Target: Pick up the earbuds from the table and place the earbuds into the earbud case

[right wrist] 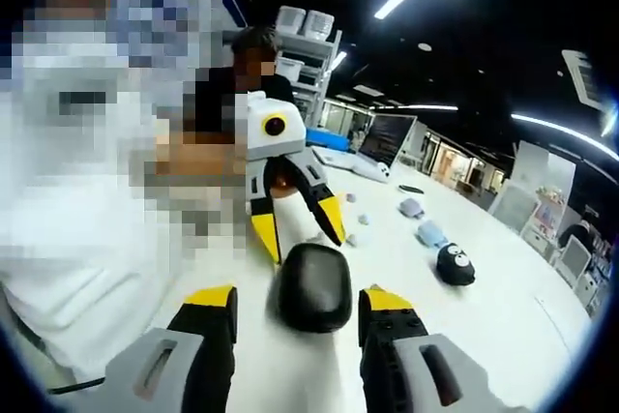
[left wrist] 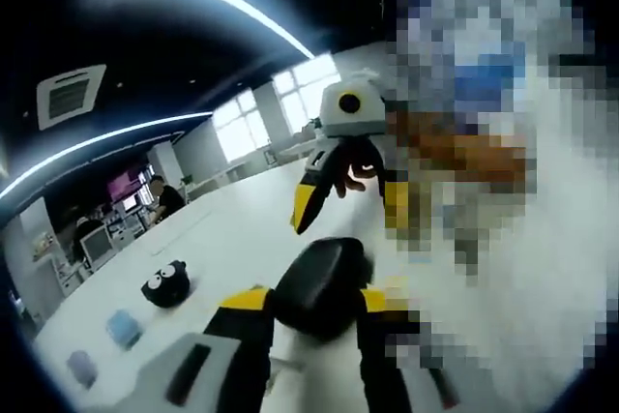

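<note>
A black, rounded earbud case [left wrist: 320,287] sits between my left gripper's [left wrist: 314,303] yellow-tipped jaws, which press against its sides above the white table [left wrist: 222,229]. In the right gripper view the same case [right wrist: 314,287] lies just ahead of my right gripper [right wrist: 300,299], whose jaws stand wide of it, with the left gripper [right wrist: 300,227] reaching onto its far end. The right gripper [left wrist: 348,206] faces me in the left gripper view, open, with nothing between its jaws. A few small pale items [right wrist: 354,238] lie on the table behind; I cannot tell if they are earbuds.
A black plush ball with eyes [left wrist: 166,282] [right wrist: 455,264] and pale blue soft objects [left wrist: 124,328] [right wrist: 430,234] lie on the table. A laptop [right wrist: 387,138] and shelving [right wrist: 306,45] stand farther back. A person [left wrist: 164,198] sits at a distant desk.
</note>
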Action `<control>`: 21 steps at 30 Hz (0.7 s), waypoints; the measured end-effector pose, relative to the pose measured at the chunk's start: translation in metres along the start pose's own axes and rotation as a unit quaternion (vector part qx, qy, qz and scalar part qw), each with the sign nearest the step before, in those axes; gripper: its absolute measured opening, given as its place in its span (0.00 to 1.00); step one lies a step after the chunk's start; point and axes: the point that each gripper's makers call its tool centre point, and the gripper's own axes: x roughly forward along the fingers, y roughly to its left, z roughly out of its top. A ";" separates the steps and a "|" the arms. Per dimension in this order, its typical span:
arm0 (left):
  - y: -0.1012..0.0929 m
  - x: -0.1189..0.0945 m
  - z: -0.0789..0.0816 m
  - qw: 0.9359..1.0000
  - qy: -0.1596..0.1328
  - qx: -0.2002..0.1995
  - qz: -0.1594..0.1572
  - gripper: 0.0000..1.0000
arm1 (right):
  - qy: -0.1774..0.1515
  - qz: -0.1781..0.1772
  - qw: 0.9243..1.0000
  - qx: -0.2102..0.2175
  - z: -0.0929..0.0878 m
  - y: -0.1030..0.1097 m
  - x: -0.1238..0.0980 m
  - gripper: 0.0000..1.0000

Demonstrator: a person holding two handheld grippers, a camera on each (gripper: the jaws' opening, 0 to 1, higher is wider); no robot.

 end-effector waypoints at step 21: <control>0.029 -0.054 0.023 0.981 -0.111 -0.160 0.005 0.55 | 0.013 -0.026 0.989 0.143 -0.014 -0.023 0.049 0.45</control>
